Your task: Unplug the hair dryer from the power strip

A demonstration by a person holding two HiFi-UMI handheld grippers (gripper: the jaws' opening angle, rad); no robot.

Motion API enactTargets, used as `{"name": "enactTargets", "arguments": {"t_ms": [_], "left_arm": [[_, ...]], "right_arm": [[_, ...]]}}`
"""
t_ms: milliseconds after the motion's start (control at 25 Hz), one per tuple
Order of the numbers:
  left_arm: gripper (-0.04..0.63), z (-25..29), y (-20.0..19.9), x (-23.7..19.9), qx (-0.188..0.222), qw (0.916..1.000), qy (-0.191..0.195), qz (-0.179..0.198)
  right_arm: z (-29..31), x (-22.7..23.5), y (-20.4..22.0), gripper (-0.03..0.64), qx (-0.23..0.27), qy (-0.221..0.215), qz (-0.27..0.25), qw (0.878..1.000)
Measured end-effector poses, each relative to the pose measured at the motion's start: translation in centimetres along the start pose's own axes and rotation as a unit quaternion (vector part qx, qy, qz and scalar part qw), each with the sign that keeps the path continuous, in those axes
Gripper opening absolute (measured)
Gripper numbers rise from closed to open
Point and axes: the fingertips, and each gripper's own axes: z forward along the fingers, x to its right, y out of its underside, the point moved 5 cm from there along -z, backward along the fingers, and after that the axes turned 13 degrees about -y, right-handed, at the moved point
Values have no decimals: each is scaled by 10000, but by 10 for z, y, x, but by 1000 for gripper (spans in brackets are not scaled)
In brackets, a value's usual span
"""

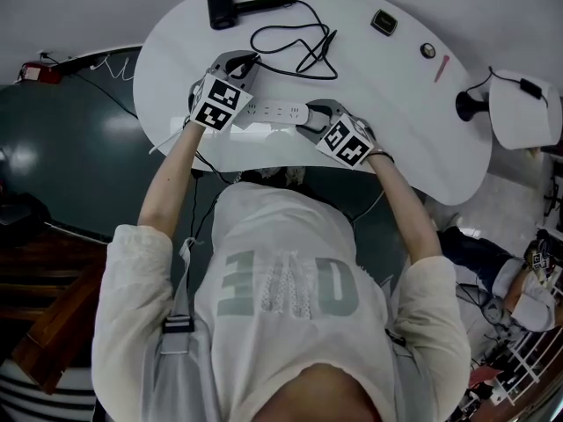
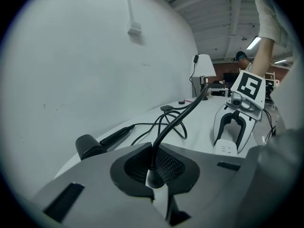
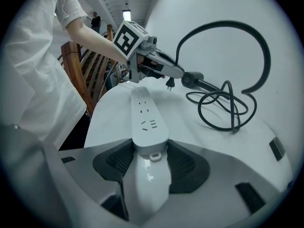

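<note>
The plug (image 3: 186, 78) is held clamped in the left gripper (image 1: 246, 62), clear of the power strip (image 1: 277, 111). The strip's end is clamped by the right gripper (image 1: 310, 117). The hair dryer (image 1: 220, 7) is seen at eleven o'clock from the strip.

White kidney-shaped table (image 1: 387, 126) bearing, toward its far right side, a small dark rectangular object (image 1: 383, 22), a small round object (image 1: 427, 50) and a slim pink stick (image 1: 441, 68), each apart from the others. Table lamp (image 1: 525, 111) with a white shade and a dark base at the table's right end. Dark green glossy surface (image 1: 79, 156) to the left of the table, with brown wooden slatted furniture (image 1: 48, 319) beside it at lower left.
</note>
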Motion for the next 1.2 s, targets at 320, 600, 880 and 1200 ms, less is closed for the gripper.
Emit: {"name": "enactTargets", "arguments": {"t_ms": [320,600,880,1200], "left_arm": [[31,-6,10,8,-117,9998,134,-42],[172,-8,22,17,-268,9989,381,-72],[265,-16,36,21,-548,9966,612,-108],[279,-28,46,15,-696,9956,615,-96]], "right_arm": [[0,0,3,233,-50,75,128,9999],[1,-1,2,232,-3,178,218,9996],[0,-1,8,227,10,283,349,9990],[-1,-1,5,227,92,298,355,9989]]}}
